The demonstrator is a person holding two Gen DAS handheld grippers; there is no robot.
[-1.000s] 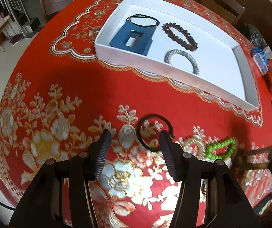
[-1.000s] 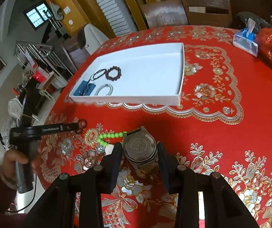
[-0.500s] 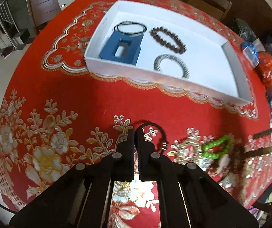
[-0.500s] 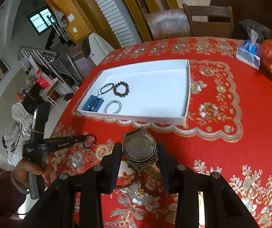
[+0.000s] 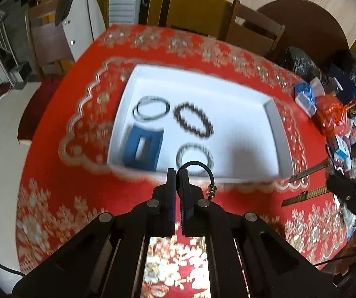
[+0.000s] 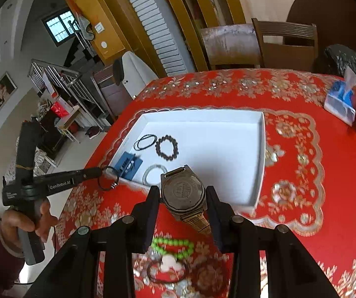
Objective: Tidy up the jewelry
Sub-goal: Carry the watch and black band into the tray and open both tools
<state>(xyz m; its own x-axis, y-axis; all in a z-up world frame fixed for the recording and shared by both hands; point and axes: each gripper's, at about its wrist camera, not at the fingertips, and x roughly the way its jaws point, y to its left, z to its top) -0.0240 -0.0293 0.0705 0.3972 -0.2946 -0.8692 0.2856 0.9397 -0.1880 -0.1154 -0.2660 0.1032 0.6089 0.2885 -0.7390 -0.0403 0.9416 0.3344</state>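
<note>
Both pieces are mid-carry toward the white tray right now. The left gripper is pinched tight on a black cord bracelet, just off the tray's near edge. The right gripper is partly open, clamping a watch by its case. Next, I reckon: over bare tray floor, then let go.

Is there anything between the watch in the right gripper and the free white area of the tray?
Nothing visible. The watch hangs just before the tray near wall; the floor beyond it is bare.
</note>
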